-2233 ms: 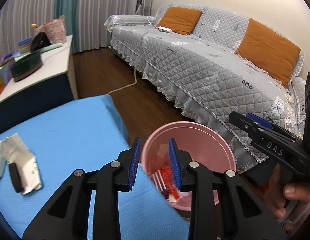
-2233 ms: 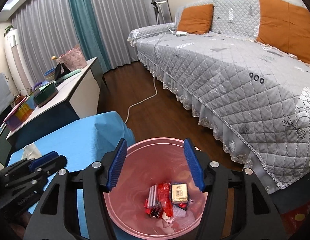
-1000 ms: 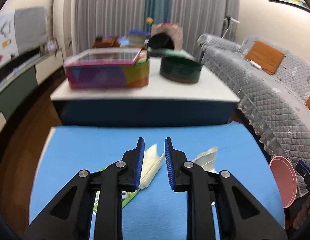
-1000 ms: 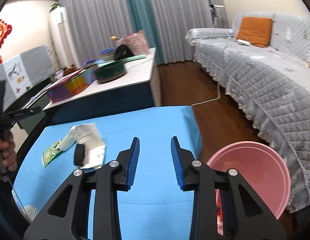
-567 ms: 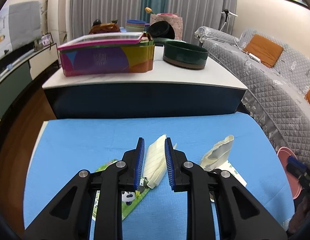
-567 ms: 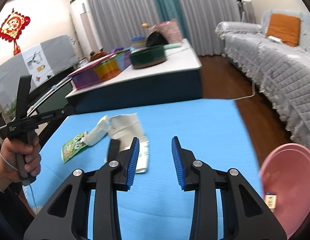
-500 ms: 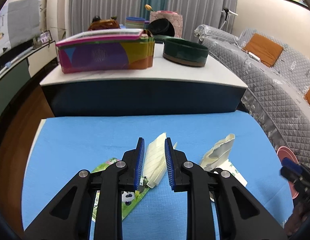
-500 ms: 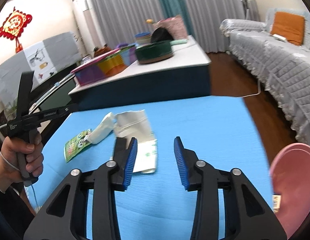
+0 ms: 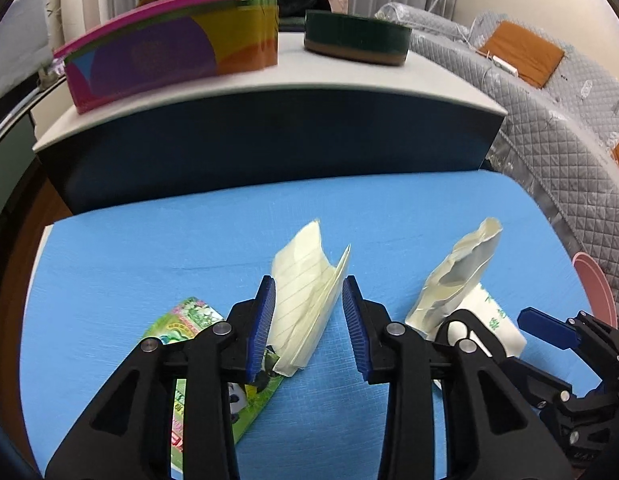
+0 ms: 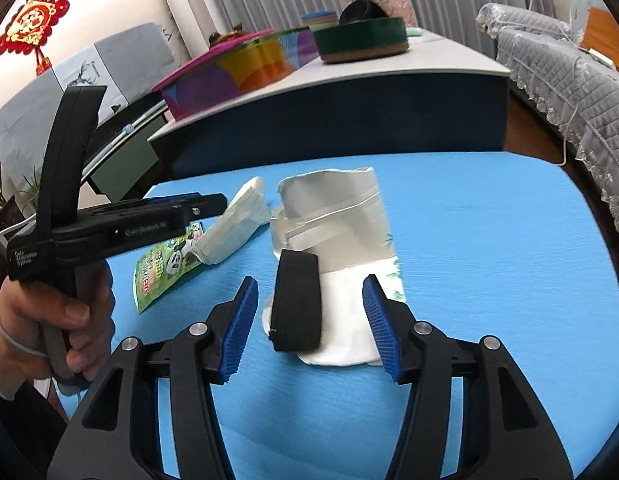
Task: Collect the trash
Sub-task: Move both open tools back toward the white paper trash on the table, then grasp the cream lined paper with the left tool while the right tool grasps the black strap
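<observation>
- Your left tongs [image 9: 308, 322]: lower centre of the left wrist view, parted a moderate way, holding nothing; the blue pads flank the folded lined paper [image 9: 305, 300] without clear contact.
- Folded lined paper: cream, on the blue tabletop [image 9: 149, 248], its near end overlapping the green panda wrapper [image 9: 189, 344] (lower left of the frame).
- Your right tongs [image 10: 309, 326]: lower centre of the right wrist view, spread wide, empty.
- Black band [image 10: 296, 300]: between the right pads, touching neither, lying on the white bag [image 10: 349, 320].
- Silver foil bag [image 10: 333, 208]: centre frame, just beyond the band, mouth open.
- Pink bin [image 9: 595, 292]: right edge of the left view, off the tabletop (only its rim shows).
- Colourful box [image 9: 169, 60] and green round tin [image 9: 355, 40]: upper frame, on the white counter [image 9: 269, 84].
</observation>
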`<state>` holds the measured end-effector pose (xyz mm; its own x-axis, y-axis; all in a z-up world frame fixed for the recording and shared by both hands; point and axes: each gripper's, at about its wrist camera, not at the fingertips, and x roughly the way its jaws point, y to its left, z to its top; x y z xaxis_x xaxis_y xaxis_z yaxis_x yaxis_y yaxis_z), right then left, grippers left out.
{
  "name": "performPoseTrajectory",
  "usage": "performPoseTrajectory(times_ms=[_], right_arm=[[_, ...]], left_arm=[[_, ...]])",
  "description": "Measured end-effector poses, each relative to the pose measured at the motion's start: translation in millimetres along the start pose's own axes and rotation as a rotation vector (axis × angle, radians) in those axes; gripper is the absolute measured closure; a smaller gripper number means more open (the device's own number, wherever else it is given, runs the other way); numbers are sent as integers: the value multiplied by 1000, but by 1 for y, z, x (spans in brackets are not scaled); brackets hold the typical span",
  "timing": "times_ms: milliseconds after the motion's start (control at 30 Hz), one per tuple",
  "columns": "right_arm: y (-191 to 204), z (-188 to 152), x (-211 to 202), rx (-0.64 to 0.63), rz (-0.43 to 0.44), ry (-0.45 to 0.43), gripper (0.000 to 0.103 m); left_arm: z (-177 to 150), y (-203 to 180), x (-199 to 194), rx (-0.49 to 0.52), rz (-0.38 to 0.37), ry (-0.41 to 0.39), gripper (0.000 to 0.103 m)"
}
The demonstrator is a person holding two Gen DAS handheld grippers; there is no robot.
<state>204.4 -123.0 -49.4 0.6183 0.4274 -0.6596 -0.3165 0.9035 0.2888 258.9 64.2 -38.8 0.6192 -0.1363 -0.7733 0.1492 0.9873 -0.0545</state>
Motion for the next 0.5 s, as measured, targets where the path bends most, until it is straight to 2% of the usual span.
performPoseTrajectory(times_ms=[133,233,267,300,367,433,500], right_arm=[[4,0,13,-7,-2,36,48],[4,-2,20,-9,-4,62,49],[3,-2,21,-8,-4,68,52],[2,-4,22,-4,-3,75,54],[-2,-5,22,8,8,88,70],[-3,-5,20,14,15,92,78],[-4,-6,14,15,13,84,78]], left_arm=[[-4,0,11,12,0,36,69],[-7,0,14,22,6,57,83],[-8,-1,14,22,3,59,86],[-8,-2,13,24,-1,58,92],[-9,-2,11,30,-2,54,100],[-9,-1,8,24,1,44,101],[-8,1,3,15,0,32,102]])
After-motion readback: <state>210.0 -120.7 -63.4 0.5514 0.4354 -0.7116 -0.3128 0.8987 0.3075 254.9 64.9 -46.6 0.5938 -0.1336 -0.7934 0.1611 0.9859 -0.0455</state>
